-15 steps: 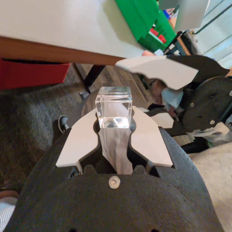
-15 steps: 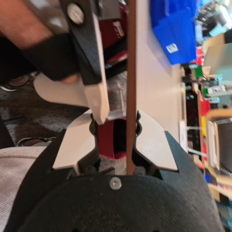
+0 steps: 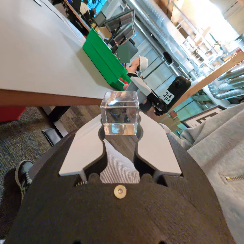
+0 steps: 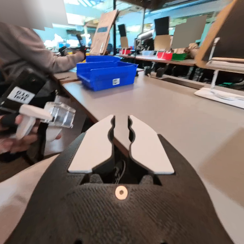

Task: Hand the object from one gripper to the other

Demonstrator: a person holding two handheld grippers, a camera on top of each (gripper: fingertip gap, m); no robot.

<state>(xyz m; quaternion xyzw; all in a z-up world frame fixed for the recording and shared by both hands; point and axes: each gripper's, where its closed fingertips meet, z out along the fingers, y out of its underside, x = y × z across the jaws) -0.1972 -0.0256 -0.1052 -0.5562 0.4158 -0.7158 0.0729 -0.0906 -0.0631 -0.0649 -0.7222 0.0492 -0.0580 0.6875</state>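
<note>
A clear cube (image 3: 119, 113) is clamped between the white fingertips of my left gripper (image 3: 119, 119), held in the air just in front of the table edge. In the right wrist view the same cube (image 4: 59, 116) shows at the far left, still in the left gripper's fingers (image 4: 35, 112). My right gripper (image 4: 121, 116) is empty. Its jaws stand a narrow gap apart above the table's near edge, well to the right of the cube. One of its fingers (image 3: 140, 84) shows behind the cube in the left wrist view.
The grey table (image 4: 165, 105) has a brown front edge (image 3: 46, 100). A green bin (image 3: 103, 58) and a blue bin (image 4: 107, 77) stand on it, with a white stand base (image 4: 217, 95) at the right. A person's trousers (image 3: 118, 169) and shoe (image 3: 22, 175) are below. There is about 12 centimeters between the tips of the two grippers.
The right gripper has left the cube, swung away to the right over the table and narrowed its jaws. The left gripper keeps the cube and now points higher.
</note>
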